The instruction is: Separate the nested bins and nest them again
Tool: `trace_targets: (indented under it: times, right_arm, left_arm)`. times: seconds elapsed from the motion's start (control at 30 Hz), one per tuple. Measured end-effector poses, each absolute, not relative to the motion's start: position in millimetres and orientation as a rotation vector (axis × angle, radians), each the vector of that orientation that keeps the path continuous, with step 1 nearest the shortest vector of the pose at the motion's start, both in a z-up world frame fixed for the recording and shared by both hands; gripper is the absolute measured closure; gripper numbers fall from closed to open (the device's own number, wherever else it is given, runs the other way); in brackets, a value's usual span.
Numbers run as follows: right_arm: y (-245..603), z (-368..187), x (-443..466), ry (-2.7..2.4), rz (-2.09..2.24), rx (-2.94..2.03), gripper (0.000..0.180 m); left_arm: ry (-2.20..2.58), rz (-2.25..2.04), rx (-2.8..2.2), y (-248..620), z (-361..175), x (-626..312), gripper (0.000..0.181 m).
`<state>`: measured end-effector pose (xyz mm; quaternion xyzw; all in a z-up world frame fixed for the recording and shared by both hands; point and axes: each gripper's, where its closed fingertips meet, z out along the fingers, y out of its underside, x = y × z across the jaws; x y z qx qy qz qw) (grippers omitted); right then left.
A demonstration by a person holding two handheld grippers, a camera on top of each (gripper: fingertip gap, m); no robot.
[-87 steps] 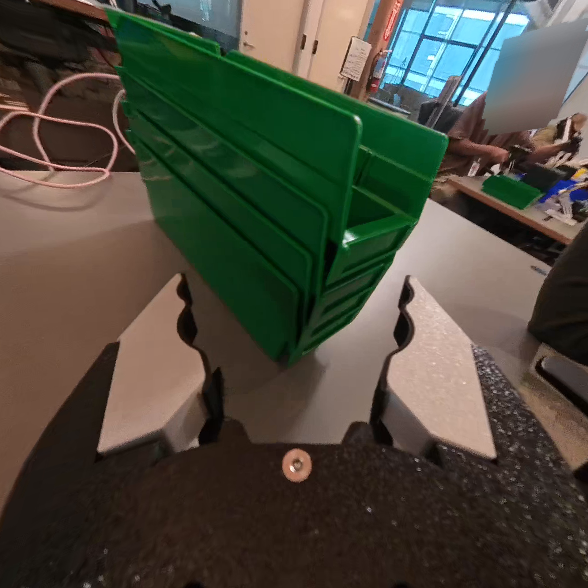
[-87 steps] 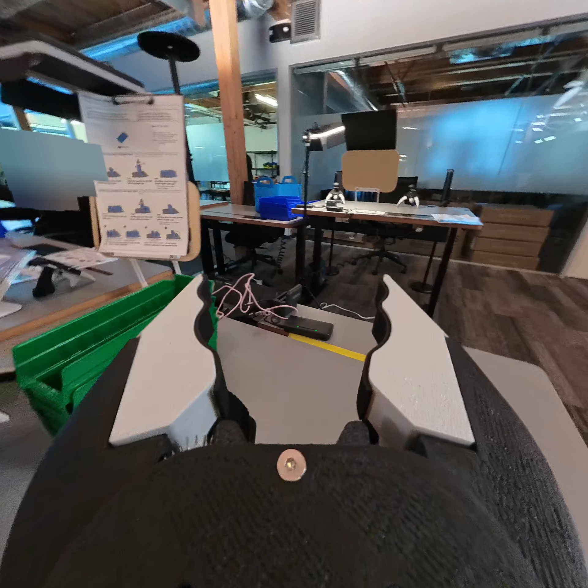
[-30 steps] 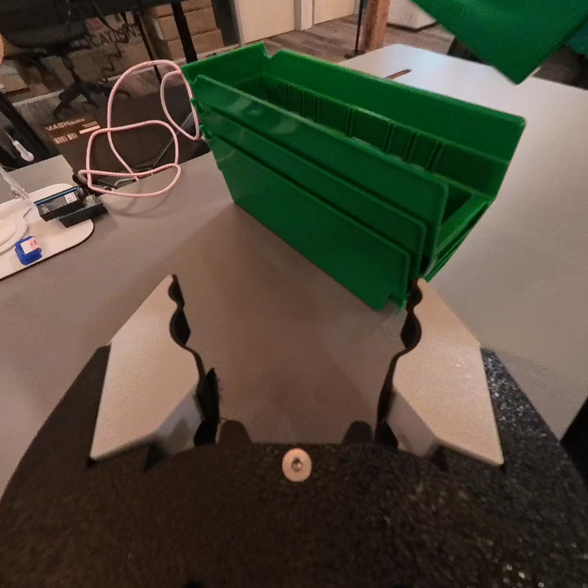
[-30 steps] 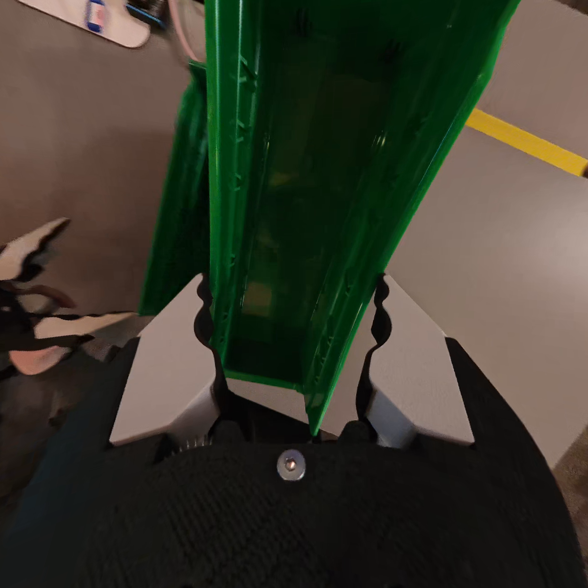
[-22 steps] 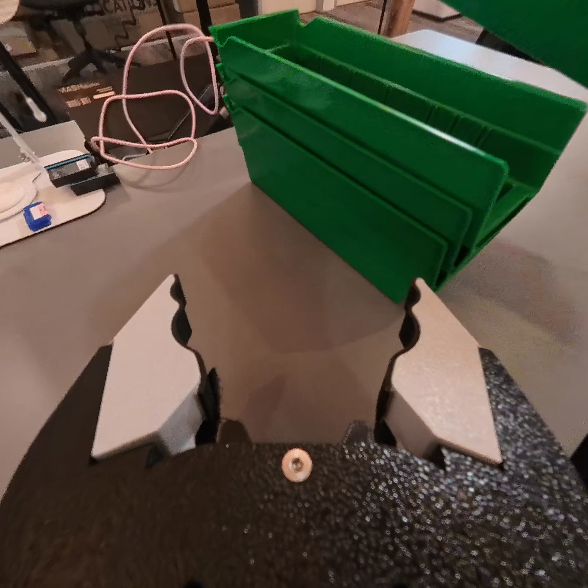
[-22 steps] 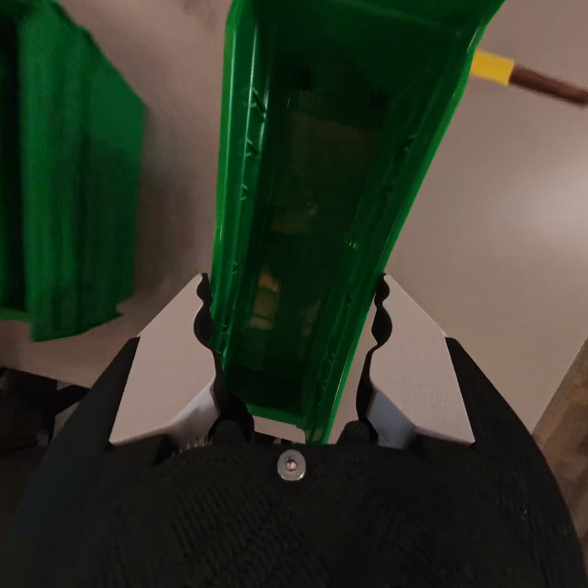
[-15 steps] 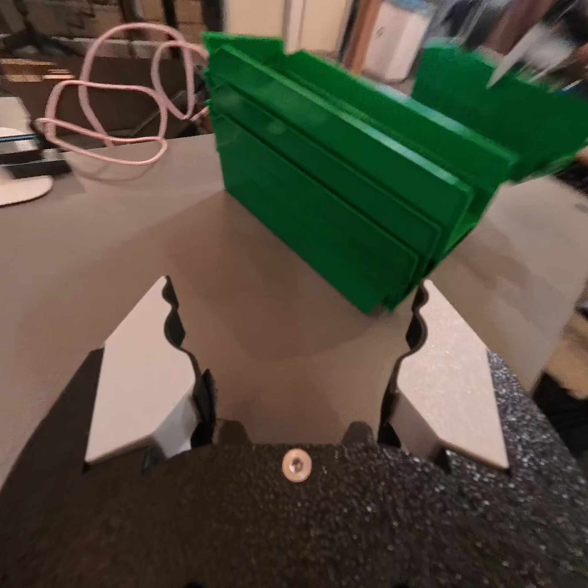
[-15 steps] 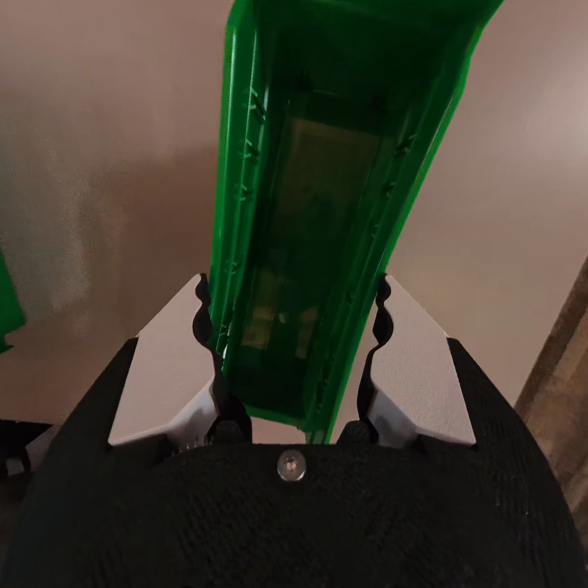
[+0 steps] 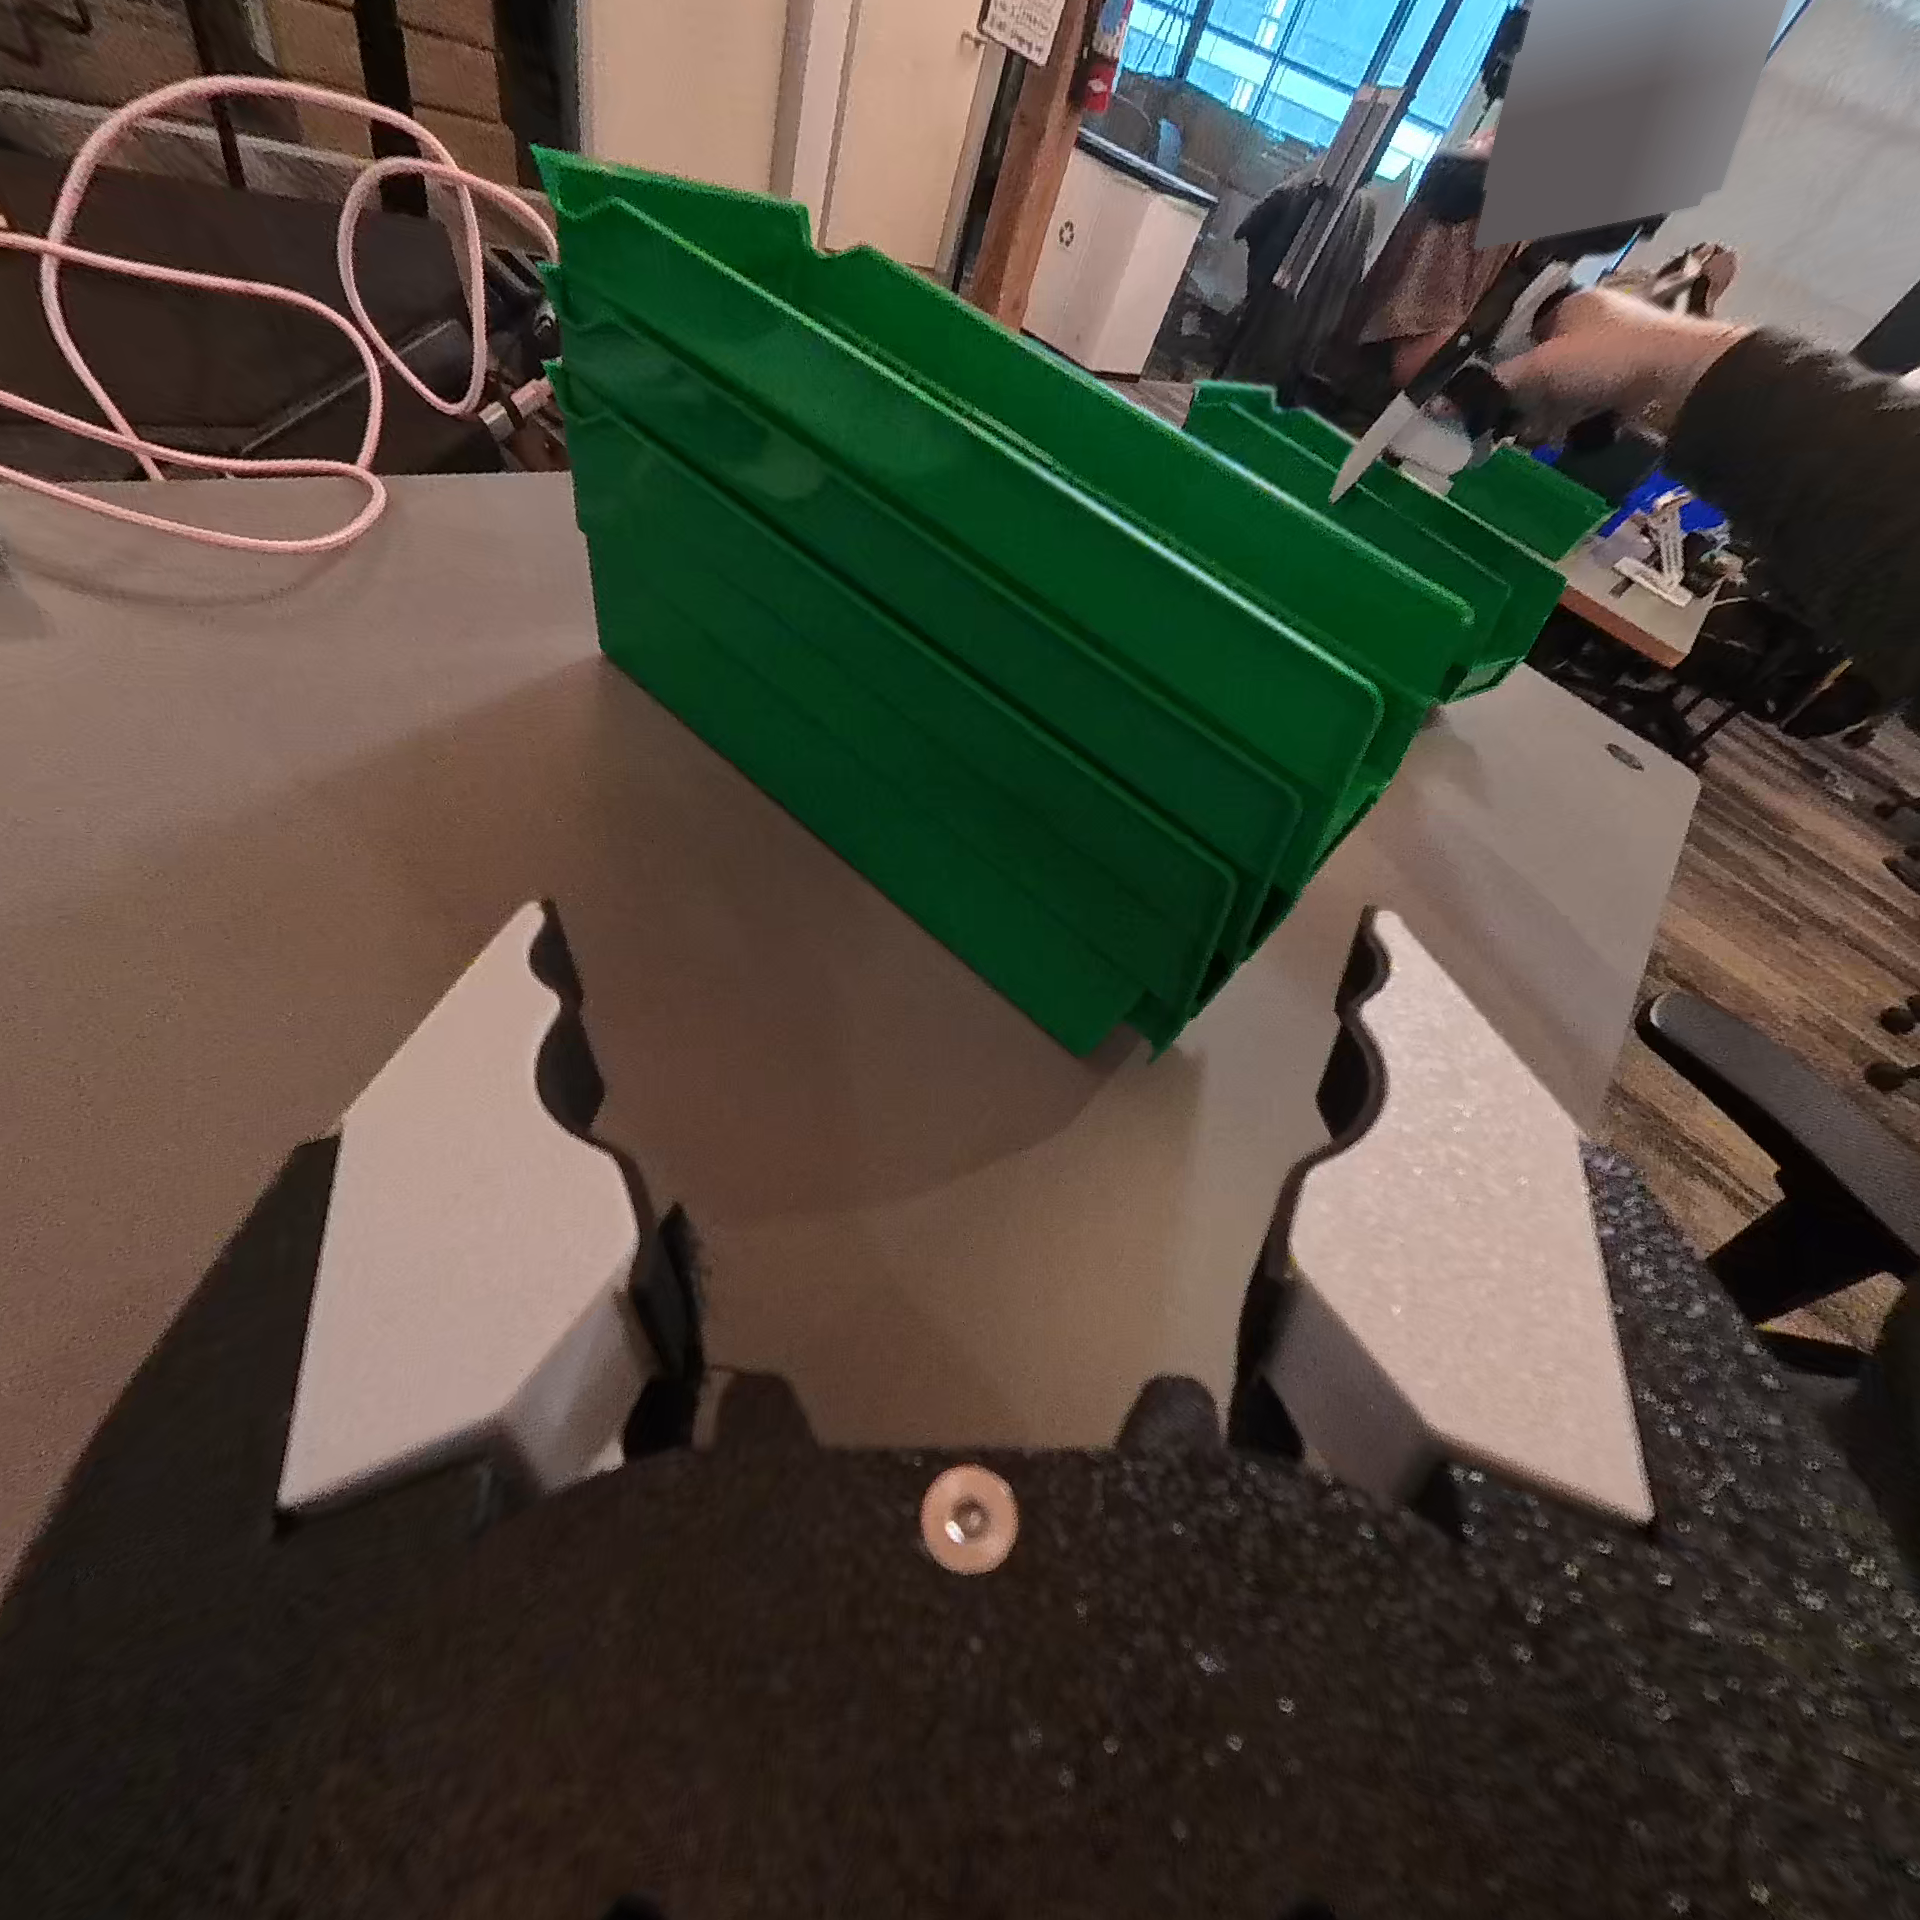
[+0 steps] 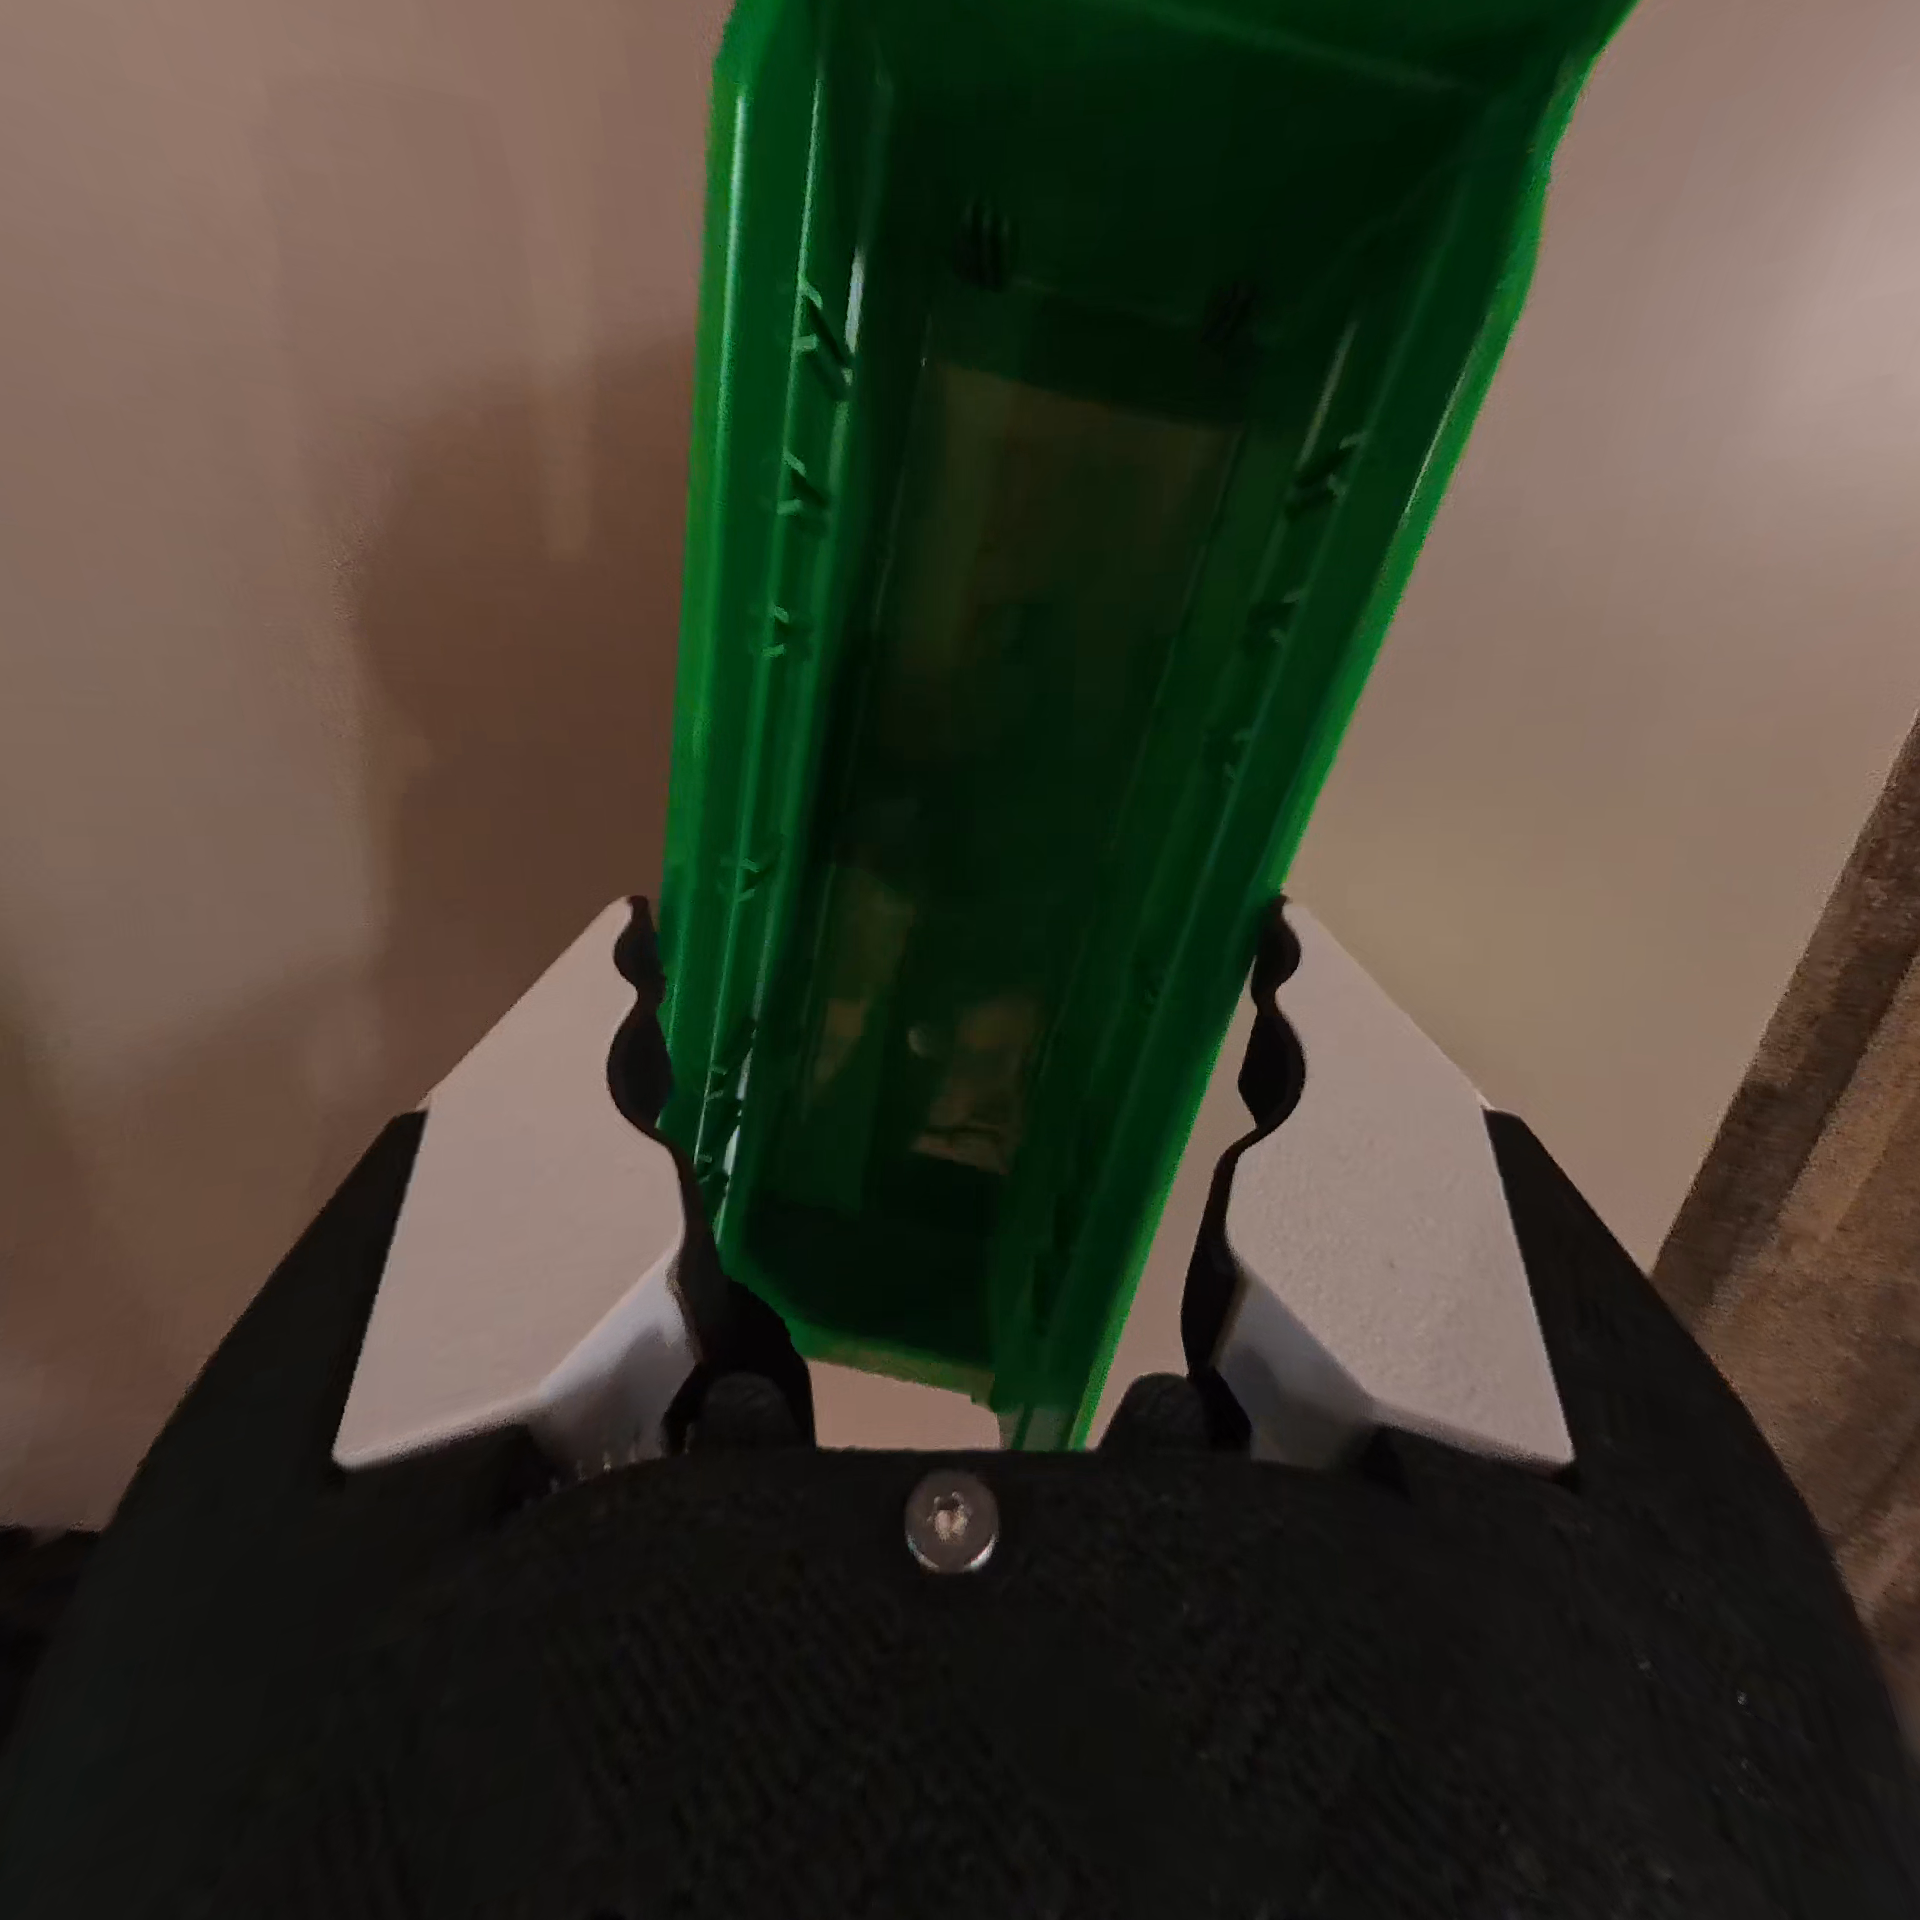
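The right gripper (image 10: pixel 951 920) has its fingers clamped on one green bin (image 10: pixel 1049 665), held above the grey table (image 10: pixel 312 520). The left gripper (image 9: pixel 956 925) is spread wide and empty, facing a stack of nested bins (image 9: pixel 935 665) showing four rims, standing on the table.

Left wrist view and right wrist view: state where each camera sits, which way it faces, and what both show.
Left wrist view: sits on the left gripper, looks forward and down across the grey table at the nested green bins; its open fingers show.
Right wrist view: sits on the right gripper, looks steeply down into the single green bin between its fingers.
Shared: the single green bin, the right gripper and the table.
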<state>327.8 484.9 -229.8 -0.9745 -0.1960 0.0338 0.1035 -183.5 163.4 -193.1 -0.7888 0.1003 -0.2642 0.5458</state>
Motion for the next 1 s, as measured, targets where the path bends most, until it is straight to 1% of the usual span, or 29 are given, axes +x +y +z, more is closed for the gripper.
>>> trace_targets:
  times: [0.13,0.17,0.2,0.27,0.33,0.4,0.43,0.47,0.5,0.57,0.63,0.77,0.87,1.0]
  right_arm:
    - [485,-228,329,-0.566,0.105,-2.84,0.059]
    - [488,-222,331,-0.543,0.075,-2.817,0.043]
    - [490,-212,327,-0.519,0.083,-2.778,0.032]
    - [493,-182,301,-0.502,0.169,-2.667,0.02]
    - [483,-152,253,-0.559,0.301,-2.573,0.02]
    - [456,-128,182,-0.638,0.536,-2.525,0.022]
    - [439,-117,143,-0.67,0.676,-2.504,0.031]
    - [421,-106,105,-0.714,0.804,-2.475,0.047]
    - [404,-99,71,-0.762,0.884,-2.464,0.057]
    - [372,-102,14,-0.911,0.898,-2.498,0.053]
    - [345,-116,-32,-1.049,0.819,-2.564,0.039]
    - [304,-146,-101,-1.229,0.644,-2.692,0.02]
    - [308,-160,-121,-1.227,0.408,-2.74,0.02]
    - [310,-178,-121,-1.172,0.211,-2.847,0.02]
  left_arm:
    - [0.272,-0.607,-1.903,164,-200,-180,0.041]
    - [0.273,-0.594,-1.915,165,-203,-180,0.039]
    - [0.264,-0.578,-1.927,166,-205,-182,0.036]
    - [0.246,-0.552,-1.938,170,-207,-185,0.032]
    - [0.239,-0.546,-1.929,172,-206,-184,0.03]
    - [0.23,-0.551,-1.909,174,-201,-183,0.029]
    - [0.222,-0.555,-1.893,176,-199,-181,0.029]
    - [0.214,-0.571,-1.864,177,-195,-178,0.029]
    - [0.211,-0.602,-1.827,178,-190,-173,0.03]
    - [0.207,-0.701,-1.757,181,-182,-161,0.031]
    - [0.196,-0.778,-1.72,185,-179,-151,0.031]
    - [0.236,-0.726,-1.779,191,-192,-143,0.031]
    - [0.274,-0.636,-1.829,193,-199,-140,0.031]
    - [0.318,-0.612,-1.84,193,-199,-131,0.031]
